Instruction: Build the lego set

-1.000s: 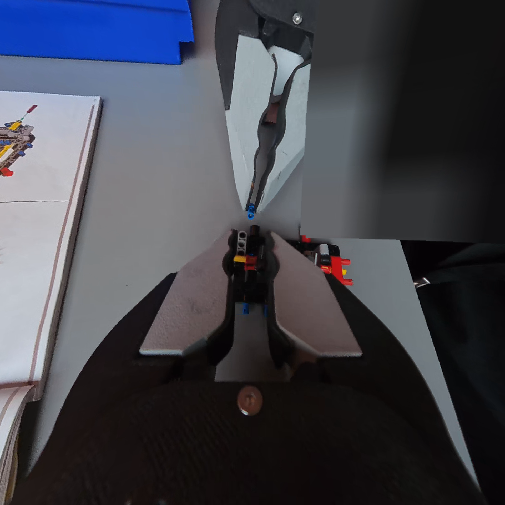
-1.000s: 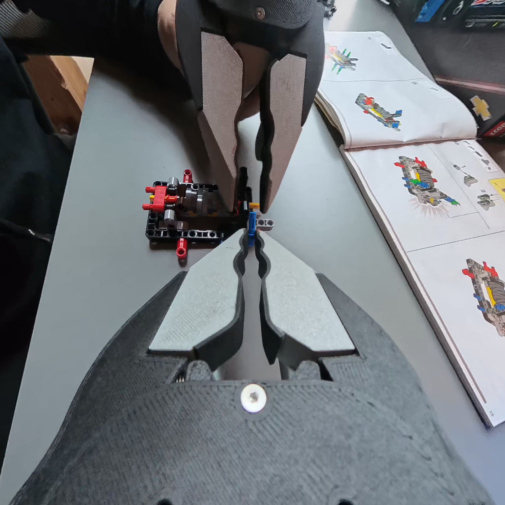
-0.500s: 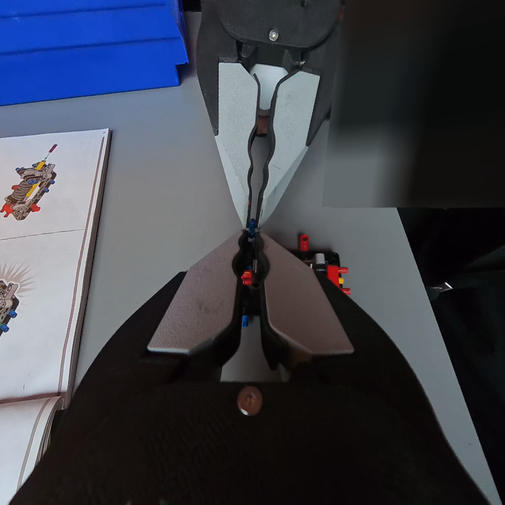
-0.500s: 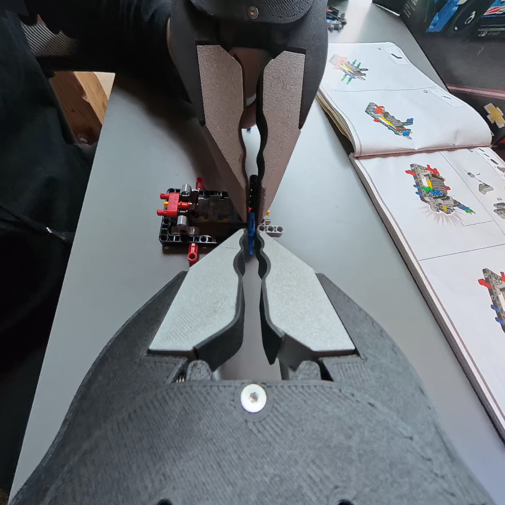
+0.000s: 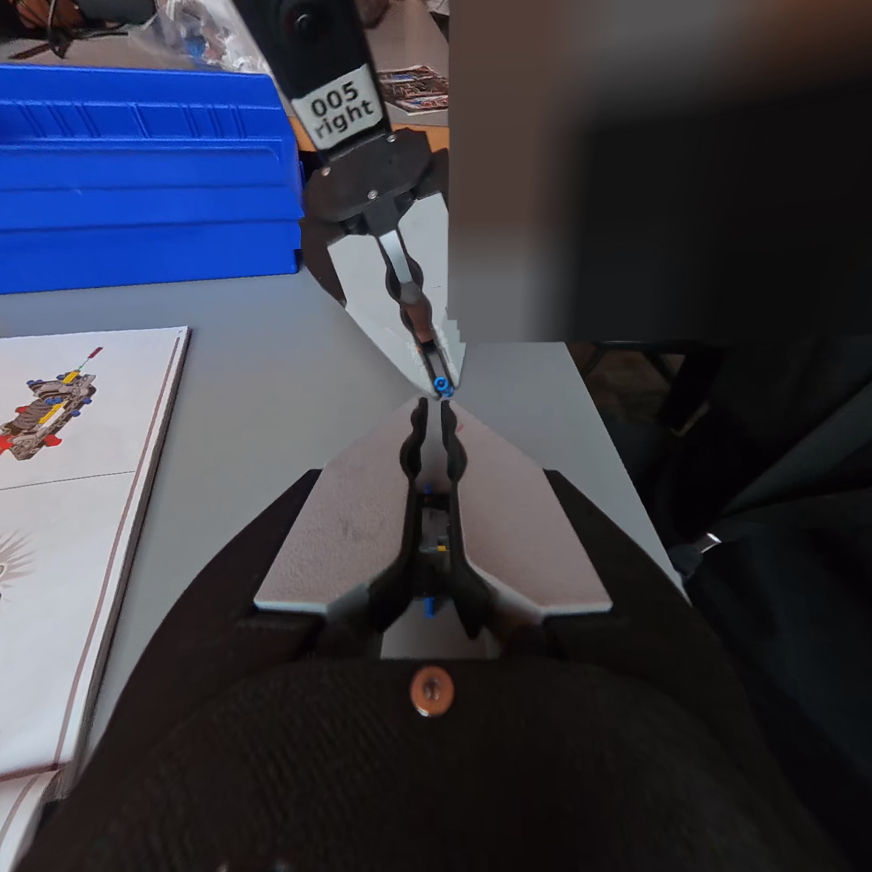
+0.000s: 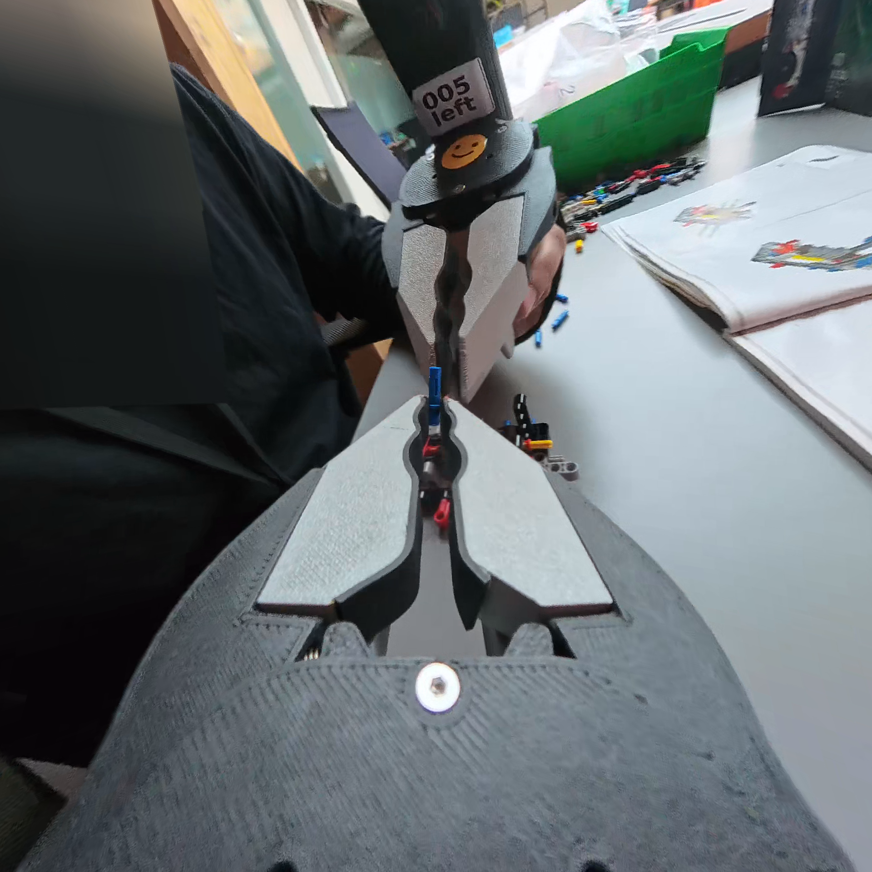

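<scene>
We've got the blue pin [image 6: 434, 394] pinched at the tip of our right claw [image 6: 432, 405], poking out forward. The left claw [image 5: 433, 406] meets it tip to tip, its jaws close together, but whether it grips anything we can't tell. Below both, the partly built model [image 6: 531, 436] sits on the grey tabletop [image 6: 684, 472] near its edge. The open manual [image 5: 80, 472] lies off to one side, with a blue bin [image 5: 141, 174] beyond it.
</scene>
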Tool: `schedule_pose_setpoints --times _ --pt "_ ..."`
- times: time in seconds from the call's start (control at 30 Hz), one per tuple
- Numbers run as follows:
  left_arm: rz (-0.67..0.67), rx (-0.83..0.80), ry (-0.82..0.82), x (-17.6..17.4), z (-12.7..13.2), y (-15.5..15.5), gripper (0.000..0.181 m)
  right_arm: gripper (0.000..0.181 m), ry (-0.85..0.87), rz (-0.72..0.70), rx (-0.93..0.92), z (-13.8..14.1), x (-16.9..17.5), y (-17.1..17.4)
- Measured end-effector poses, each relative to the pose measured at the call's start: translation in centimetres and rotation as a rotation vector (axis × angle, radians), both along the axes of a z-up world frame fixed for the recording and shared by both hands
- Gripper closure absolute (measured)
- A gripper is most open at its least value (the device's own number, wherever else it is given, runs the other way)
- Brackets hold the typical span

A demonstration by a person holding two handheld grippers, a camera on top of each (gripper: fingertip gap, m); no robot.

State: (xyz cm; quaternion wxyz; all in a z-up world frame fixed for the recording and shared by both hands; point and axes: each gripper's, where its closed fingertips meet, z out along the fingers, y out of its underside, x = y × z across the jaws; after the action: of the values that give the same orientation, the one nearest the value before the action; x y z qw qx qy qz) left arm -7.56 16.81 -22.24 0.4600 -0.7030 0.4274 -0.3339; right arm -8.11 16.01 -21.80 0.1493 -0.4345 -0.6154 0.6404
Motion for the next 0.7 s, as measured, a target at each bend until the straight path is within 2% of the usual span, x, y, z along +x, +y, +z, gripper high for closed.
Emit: schedule_pose_setpoints --times 0.13,0.4,0.5,0.6,0.7 --pt "-0.004 0.069 0.063 -0.4 0.1 -0.1 0.17 0.181 -0.052 0.044 -0.112 -0.2 0.2 0.0" --pt "-0.009 0.203 0.264 -0.3 -1.7 -0.3 0.181 0.181 -0.185 0.084 -0.122 -2.0 0.0 -0.6" --pt "-0.011 0.229 0.309 -0.4 -2.1 -0.3 0.18 0.181 -0.216 0.088 -0.132 -2.3 0.0 -0.6" --pt "-0.015 0.243 0.329 -0.3 -2.2 -0.4 0.169 0.181 -0.257 0.104 -0.143 -2.8 0.2 -0.7" --pt "-0.038 0.268 0.352 -0.1 -2.2 -0.8 0.174 0.181 -0.273 0.118 -0.139 -3.0 0.3 -1.0"
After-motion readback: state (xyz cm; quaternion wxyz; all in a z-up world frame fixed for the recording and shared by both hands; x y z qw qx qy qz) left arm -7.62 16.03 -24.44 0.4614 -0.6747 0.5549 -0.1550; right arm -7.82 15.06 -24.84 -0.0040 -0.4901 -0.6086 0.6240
